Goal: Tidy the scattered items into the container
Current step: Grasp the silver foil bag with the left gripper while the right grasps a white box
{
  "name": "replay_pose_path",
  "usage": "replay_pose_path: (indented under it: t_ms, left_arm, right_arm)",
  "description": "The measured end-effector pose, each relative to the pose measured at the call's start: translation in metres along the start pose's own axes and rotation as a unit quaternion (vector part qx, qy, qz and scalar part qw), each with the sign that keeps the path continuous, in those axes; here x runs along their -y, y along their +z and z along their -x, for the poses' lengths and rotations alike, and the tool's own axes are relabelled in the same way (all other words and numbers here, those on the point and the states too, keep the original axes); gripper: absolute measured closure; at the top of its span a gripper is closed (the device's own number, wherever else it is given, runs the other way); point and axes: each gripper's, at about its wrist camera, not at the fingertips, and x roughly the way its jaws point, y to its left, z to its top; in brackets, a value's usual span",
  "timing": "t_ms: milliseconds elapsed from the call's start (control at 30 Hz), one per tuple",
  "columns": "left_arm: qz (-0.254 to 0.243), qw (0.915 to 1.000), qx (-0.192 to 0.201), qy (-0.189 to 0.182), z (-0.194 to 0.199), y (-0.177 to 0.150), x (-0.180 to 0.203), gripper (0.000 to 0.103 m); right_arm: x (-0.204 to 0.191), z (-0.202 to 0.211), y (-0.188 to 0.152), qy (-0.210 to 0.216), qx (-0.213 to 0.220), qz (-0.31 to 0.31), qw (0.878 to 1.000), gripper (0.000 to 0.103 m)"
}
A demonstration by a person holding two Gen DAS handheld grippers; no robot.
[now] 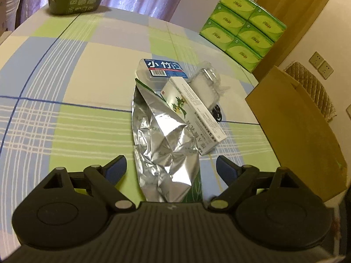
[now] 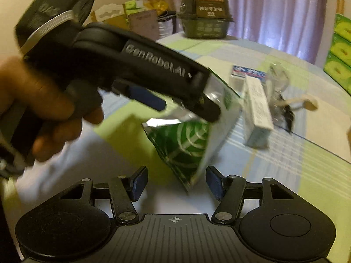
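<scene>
Left gripper (image 1: 171, 168) spread wide around a crumpled foil bag (image 1: 166, 144) on the checked cloth (image 1: 65, 87), right gripper (image 2: 176, 182) spread, empty, near the bag's lower corner

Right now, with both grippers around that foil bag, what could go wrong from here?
1. The white carton leans on the foil bag; lifting the bag may tip it toward the clear plastic pack.
2. The left gripper and right gripper both stand open close to the bag, and could collide.
3. The crumpled foil may slip.
</scene>
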Motion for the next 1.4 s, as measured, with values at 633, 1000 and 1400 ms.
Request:
replay_pose_path:
  t_ms: [633, 1000, 1400]
  left_arm:
    - [-0.061, 0.9937, -0.091, 0.023, -0.039, 0.030, 0.001, 0.042]
    - [-0.071, 0.9928, -0.092, 0.027, -0.021, 0.027, -0.015, 0.043]
    - [-0.113, 0.9867, -0.116, 0.006, 0.011, -0.022, 0.020, 0.044]
  right_arm:
    - [0.065, 0.000, 0.028, -0.076, 0.034, -0.043, 0.996, 0.038]
    - [0.078, -0.038, 0.050, -0.067, -0.001, -0.068, 0.995, 0.075]
    - [0.037, 0.072, -0.043, -0.073, -0.056, -0.106, 0.990, 0.075]
